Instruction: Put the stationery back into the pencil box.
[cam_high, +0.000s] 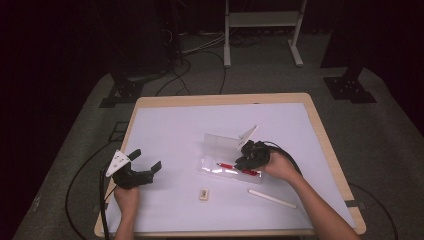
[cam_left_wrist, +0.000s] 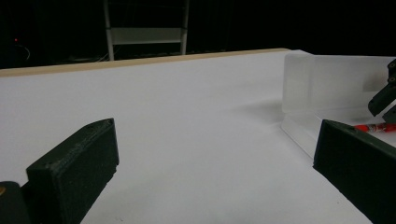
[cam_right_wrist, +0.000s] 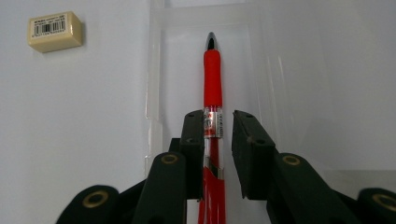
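Observation:
A red pen (cam_right_wrist: 212, 74) lies in the tray of an open clear plastic case (cam_right_wrist: 280, 70), tip pointing away from my right gripper (cam_right_wrist: 218, 122). The jaws straddle the pen's barrel: the left one lies against it, while a narrow gap shows at the right one, so this gripper is open. From above, the right gripper (cam_high: 245, 159) sits over the pen (cam_high: 239, 169) in the case (cam_high: 225, 142) at the table's middle right. My left gripper (cam_high: 146, 160) rests on the white mat at the left, jaws wide open (cam_left_wrist: 217, 140) with nothing between them. It faces the case (cam_left_wrist: 327, 79).
A small cream eraser (cam_high: 203, 194) lies near the front edge, left of the case, and appears as the eraser (cam_right_wrist: 55, 31) in the right gripper view. A white stick (cam_high: 272, 198) lies at the front right. The wooden table edge (cam_high: 320, 130) borders the mat. Cables trail on the floor.

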